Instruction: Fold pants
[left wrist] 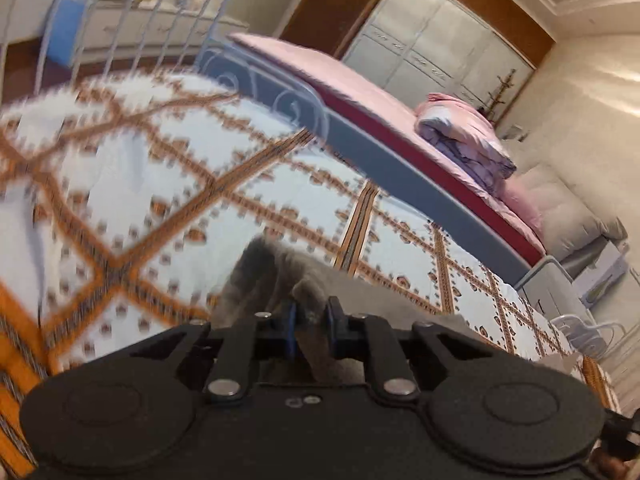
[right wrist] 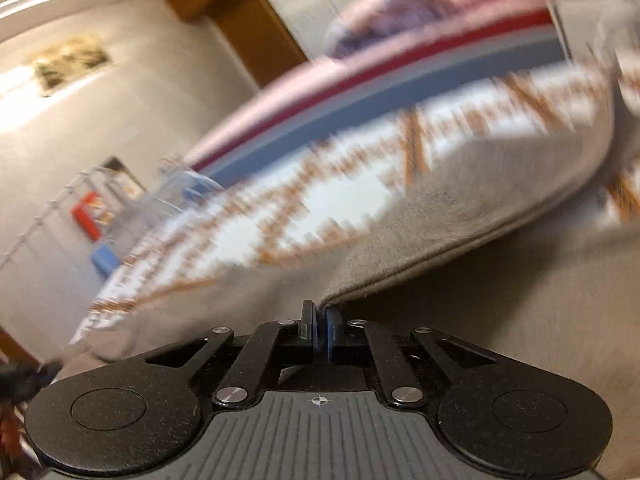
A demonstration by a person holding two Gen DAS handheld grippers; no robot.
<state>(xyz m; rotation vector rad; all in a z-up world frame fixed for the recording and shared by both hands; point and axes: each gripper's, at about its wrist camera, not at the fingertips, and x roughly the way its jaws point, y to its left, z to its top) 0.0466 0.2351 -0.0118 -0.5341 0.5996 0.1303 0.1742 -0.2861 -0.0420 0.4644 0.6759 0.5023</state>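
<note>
The grey pants [left wrist: 276,276] lie on a bed covered by a white sheet with an orange lattice pattern [left wrist: 160,184]. In the left wrist view my left gripper [left wrist: 311,312] is shut on a bunched fold of the grey cloth, which stands up between its blue pads [left wrist: 291,320]. In the right wrist view my right gripper [right wrist: 320,320] is shut on a seamed edge of the grey pants [right wrist: 460,232], and the cloth stretches away to the upper right, lifted off the patterned sheet [right wrist: 312,208]. Both views are blurred by motion.
A second bed with a pink sheet and a blue frame [left wrist: 380,152] stands beside this one, with a folded pink quilt [left wrist: 464,136] on it. A white metal bed rail [left wrist: 120,28] is at the far end, and a white wardrobe [left wrist: 432,48] is behind.
</note>
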